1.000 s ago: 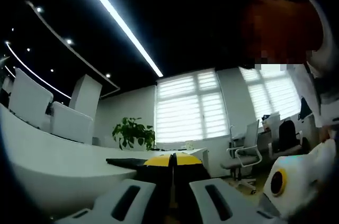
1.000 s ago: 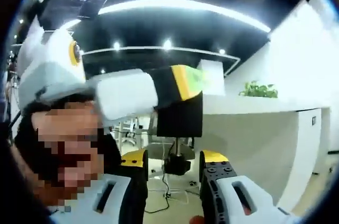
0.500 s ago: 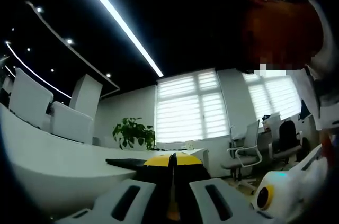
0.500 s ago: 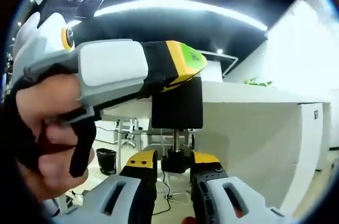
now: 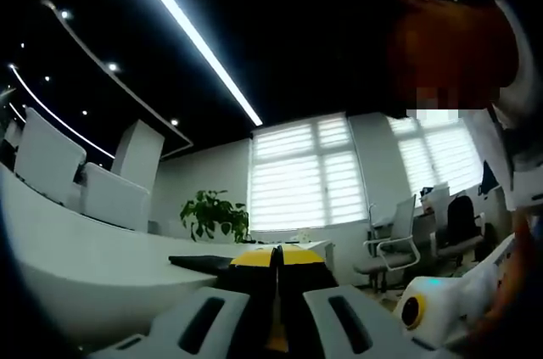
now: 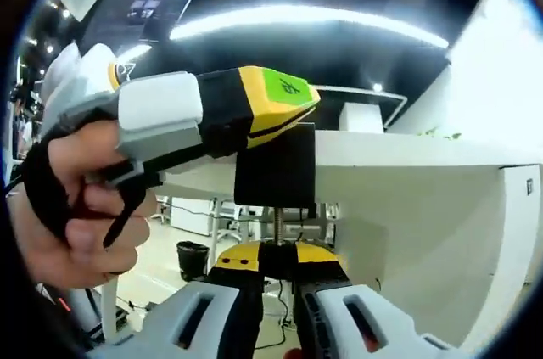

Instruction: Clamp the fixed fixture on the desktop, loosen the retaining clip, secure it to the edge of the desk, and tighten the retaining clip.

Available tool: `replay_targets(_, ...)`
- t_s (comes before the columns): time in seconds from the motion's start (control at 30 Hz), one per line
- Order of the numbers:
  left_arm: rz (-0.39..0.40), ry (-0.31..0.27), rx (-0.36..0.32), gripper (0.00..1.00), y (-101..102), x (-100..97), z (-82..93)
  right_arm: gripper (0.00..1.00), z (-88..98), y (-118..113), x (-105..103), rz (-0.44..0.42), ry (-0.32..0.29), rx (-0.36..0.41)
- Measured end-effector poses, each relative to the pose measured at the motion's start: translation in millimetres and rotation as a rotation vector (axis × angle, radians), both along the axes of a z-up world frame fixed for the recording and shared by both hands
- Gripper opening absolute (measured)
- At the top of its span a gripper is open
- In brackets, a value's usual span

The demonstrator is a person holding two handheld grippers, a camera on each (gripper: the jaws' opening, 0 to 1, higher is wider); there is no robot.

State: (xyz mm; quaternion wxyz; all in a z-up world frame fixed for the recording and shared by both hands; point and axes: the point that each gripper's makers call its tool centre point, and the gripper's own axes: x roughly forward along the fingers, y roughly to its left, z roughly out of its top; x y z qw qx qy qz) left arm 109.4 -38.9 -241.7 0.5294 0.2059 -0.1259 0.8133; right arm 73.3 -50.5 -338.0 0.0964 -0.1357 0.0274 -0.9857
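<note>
left tool (image 6: 276, 109) clamped on black fixture (image 6: 273, 168) at desk (image 6: 407, 164) edge, right tool (image 6: 276, 259) gripping its screw knob (image 6: 277, 250)

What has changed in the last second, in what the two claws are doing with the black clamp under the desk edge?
The right claw has closed its jaws from wide apart onto the knob below the black clamp. The left claw stays shut on the clamp, at the desk edge. In the left gripper view the room looks unchanged.
</note>
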Motion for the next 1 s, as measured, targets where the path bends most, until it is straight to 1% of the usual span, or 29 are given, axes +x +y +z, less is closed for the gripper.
replay_targets(0.03,-0.001,-0.003,-0.001,0.02,-0.2,-0.2,-0.1,0.1,-0.9,-3.1,-0.4,0.02,-0.008,-0.029)
replay_targets(0.17,0.001,0.001,-0.004,0.02,-1.0,0.1,-0.1,0.11,-0.2,-2.6,0.0,0.005,0.006,0.015)
replay_targets(0.23,0.0,0.001,-0.001,0.02,-1.4,0.1,0.0,0.18,0.5,1.8,0.6,-0.033,0.018,0.031)
replay_targets(0.33,0.001,0.0,-0.001,0.02,-1.5,0.0,0.0,0.24,0.4,8.3,-0.9,-0.044,0.007,-0.002)
replay_targets(0.53,0.001,-0.002,0.005,0.02,-1.7,-0.1,0.1,0.25,-2.9,4.2,-0.4,-0.016,-0.029,-0.048)
replay_targets(0.6,0.0,-0.002,0.006,0.02,-1.8,-0.1,0.2,0.25,-3.7,1.7,-0.7,-0.011,-0.027,-0.044)
replay_targets(0.7,0.001,-0.001,0.006,0.02,-1.8,-0.2,0.2,0.26,-11.4,-3.1,-7.4,0.009,-0.063,-0.035)
replay_targets(0.77,0.002,-0.001,0.008,0.02,-1.8,-0.2,0.2,0.23,-13.0,-2.4,-8.5,0.01,-0.065,-0.03)
replay_targets(0.87,0.001,0.0,0.009,0.02,-1.7,-0.1,0.2,0.23,-12.8,-0.2,-7.7,0.015,-0.068,-0.036)
replay_targets(0.93,-0.001,0.0,0.009,0.02,-1.4,-0.2,0.3,0.23,-13.4,0.1,-8.7,0.03,-0.065,-0.039)
replay_targets(1.0,-0.003,0.0,0.01,0.02,-1.1,-0.2,0.4,0.22,-13.2,-1.0,-9.7,0.061,-0.06,-0.027)
